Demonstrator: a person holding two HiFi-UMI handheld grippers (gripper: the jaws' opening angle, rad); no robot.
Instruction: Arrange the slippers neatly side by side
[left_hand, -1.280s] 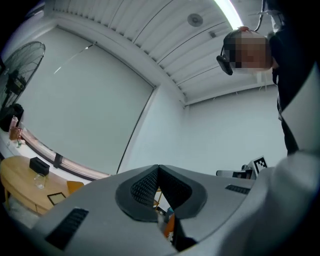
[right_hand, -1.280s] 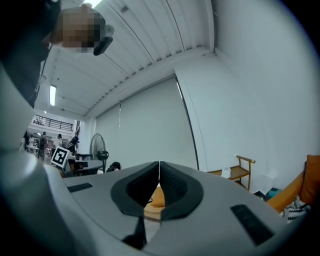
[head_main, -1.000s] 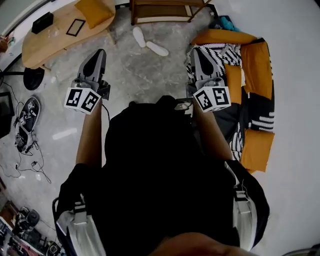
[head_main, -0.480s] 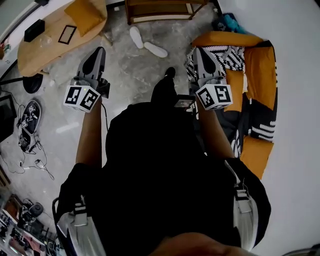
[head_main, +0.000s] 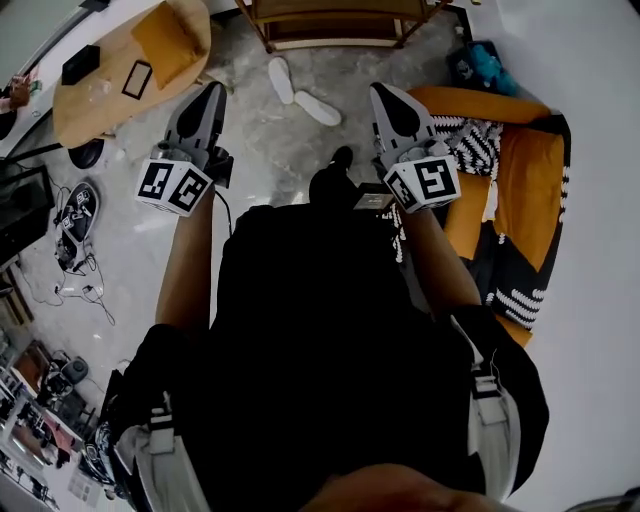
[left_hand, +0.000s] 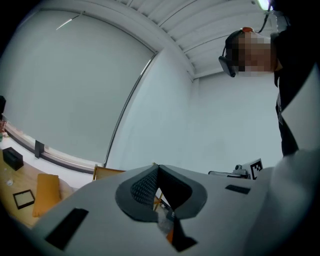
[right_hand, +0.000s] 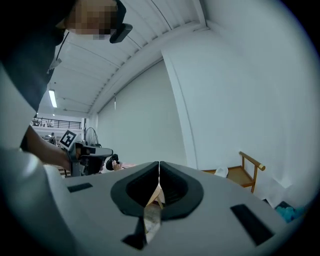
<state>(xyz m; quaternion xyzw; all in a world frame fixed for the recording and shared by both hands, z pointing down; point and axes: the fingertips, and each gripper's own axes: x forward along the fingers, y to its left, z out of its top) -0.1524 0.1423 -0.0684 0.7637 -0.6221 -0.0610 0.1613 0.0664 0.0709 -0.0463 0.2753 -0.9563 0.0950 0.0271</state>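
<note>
Person (head_main: 300, 330): stands nearest, in dark clothing, with both forearms stretched forward and one dark shoe (head_main: 341, 158) showing ahead of the body.
Left gripper (head_main: 211, 93) (left_hand: 156, 169): held out on the left, pointing far. Its jaws are pressed together with nothing between them.
Right gripper (head_main: 379, 92) (right_hand: 159, 167): held out on the right, level with the other and well apart from it. Its jaws meet tip to tip and carry nothing.
Cables (head_main: 85, 290): a loose tangle on the floor at the left, beside a dark flat device (head_main: 78, 208).
Sofa (head_main: 530, 170): orange, along the right wall. It holds a black-and-white patterned cloth (head_main: 470, 140) spread over its seat.
Teal bundle (head_main: 487, 66): on the floor at the sofa's far end.
Slippers (head_main: 281, 80): two white ones on the grey floor beyond the grippers, between their two lines. They lie at an angle to each other, close at one end and splayed at the other, so they are not side by side.
Table (head_main: 75, 105): round and wooden, far left. On it are an orange cushion (head_main: 165, 38), a black box (head_main: 80, 63) and a dark-framed flat item (head_main: 137, 78).
Wooden chair (head_main: 330, 42) (right_hand: 248, 172): farthest, just past the slippers. A pale object (right_hand: 222, 172) rests on its seat, but what it is cannot be told.
</note>
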